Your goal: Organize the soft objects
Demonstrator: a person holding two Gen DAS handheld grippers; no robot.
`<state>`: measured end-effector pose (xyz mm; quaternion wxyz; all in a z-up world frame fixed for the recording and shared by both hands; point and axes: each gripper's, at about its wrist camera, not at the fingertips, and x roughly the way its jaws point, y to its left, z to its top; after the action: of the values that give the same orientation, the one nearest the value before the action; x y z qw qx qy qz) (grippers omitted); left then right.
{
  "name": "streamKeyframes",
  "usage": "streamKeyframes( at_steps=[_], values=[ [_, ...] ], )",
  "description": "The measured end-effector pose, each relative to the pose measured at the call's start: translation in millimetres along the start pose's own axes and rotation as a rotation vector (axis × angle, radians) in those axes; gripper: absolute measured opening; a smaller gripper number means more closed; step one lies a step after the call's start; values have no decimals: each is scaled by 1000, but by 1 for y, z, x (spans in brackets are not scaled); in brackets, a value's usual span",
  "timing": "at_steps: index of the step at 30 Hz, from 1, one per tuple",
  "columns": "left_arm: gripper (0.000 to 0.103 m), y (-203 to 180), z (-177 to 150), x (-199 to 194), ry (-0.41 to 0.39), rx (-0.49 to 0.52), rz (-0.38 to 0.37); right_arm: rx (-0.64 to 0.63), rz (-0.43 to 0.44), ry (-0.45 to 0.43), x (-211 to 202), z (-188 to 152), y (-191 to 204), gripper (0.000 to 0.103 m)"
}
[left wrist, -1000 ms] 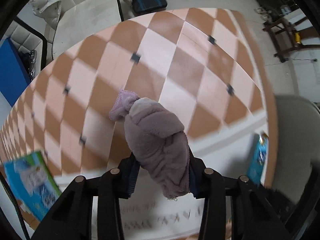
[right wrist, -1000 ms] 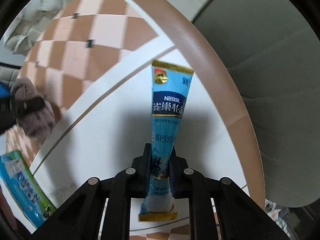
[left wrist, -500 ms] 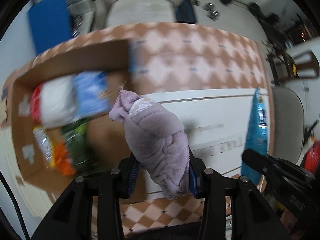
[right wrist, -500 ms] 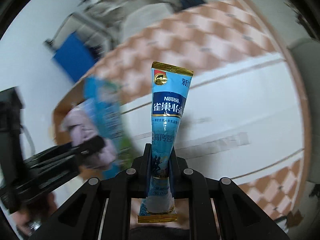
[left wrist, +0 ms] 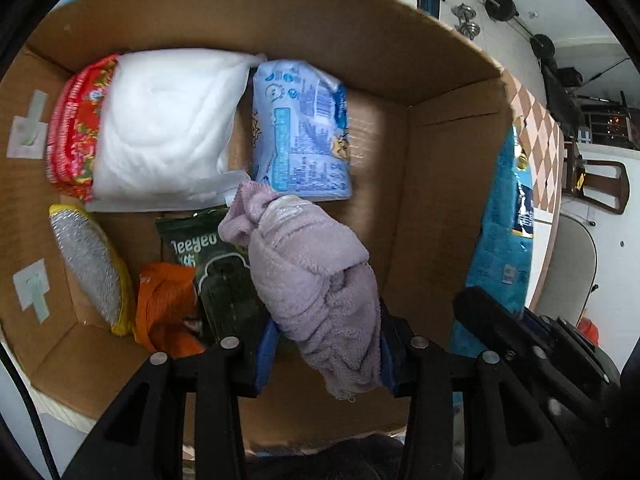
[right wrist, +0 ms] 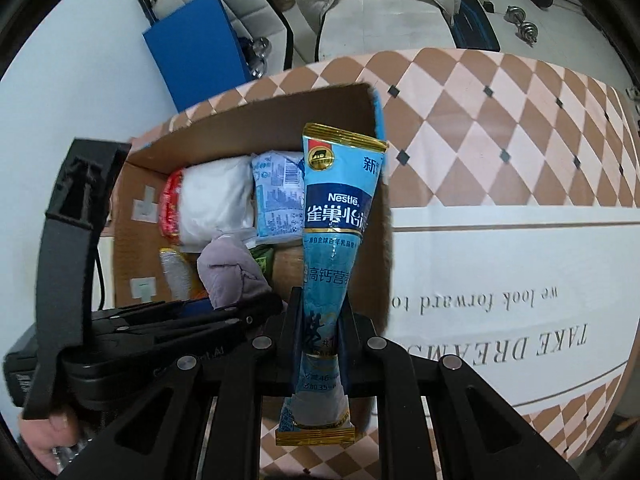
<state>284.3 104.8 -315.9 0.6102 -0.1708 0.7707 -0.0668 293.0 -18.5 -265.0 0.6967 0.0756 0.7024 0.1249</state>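
Left tongs (left wrist: 326, 346) clamp a lilac terry towel (left wrist: 316, 280), bunched and fuzzy, hanging over the open cardboard box (left wrist: 440, 200). Right tongs (right wrist: 318, 340) pinch a glossy blue Nestle sachet (right wrist: 338, 216) upright beside the box's right wall. Best drop the towel into the bare right corner, clear of the white wadding pack (left wrist: 164, 120) and crinkly blue pouch (left wrist: 300, 132); sachet after.

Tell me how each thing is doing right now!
Left gripper: shut on the purple towel, over the box.
Right gripper: shut on the blue Nestle pouch, upright.
Cardboard box: open, partly filled.
White pillow: lying inside the box.
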Motion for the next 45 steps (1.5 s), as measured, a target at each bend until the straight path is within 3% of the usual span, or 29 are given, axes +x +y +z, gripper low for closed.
streamKeyframes(
  at_steps=[5, 10, 11, 15, 19, 23, 27, 28, 29, 32, 34, 39, 45],
  values=[
    [44, 4, 7, 9, 12, -26, -10, -5, -55, 39, 18, 5, -1, 22],
    [63, 2, 5, 8, 6, -25, -15, 39, -55, 38, 15, 5, -11, 40],
    [67, 5, 4, 4, 1, -22, -12, 41, -49, 41, 13, 4, -13, 40],
    [69, 8, -2, -13, -42, -9, 8, 28, -74, 31, 4, 1, -9, 40],
    [69, 5, -18, -43, -141, 19, 87, 2, -107, 10, -8, -9, -1, 43],
    [69, 23, -41, -75, -279, 55, 228, -21, -157, -11, -19, -24, 5, 44],
    [69, 29, -70, -94, -364, 67, 338, -24, -177, -22, -24, -40, 8, 51],
    [70, 29, -75, -93, -377, 65, 350, -22, -177, -24, -25, -45, 8, 52],
    [80, 29, -79, -90, -385, 64, 360, -21, -179, -24, -25, -48, 9, 53],
    [91, 34, -89, -93, -422, 48, 377, -22, -197, -37, -27, -57, 12, 68],
    [98, 38, -92, -95, -435, 35, 381, -28, -208, -50, -29, -60, 15, 83],
    [100, 44, -96, -97, -461, 18, 398, -39, -250, -91, -38, -64, 22, 100],
    [100, 47, -100, -105, -481, 12, 401, -16, -266, -114, -44, -62, 20, 103]
  ],
)
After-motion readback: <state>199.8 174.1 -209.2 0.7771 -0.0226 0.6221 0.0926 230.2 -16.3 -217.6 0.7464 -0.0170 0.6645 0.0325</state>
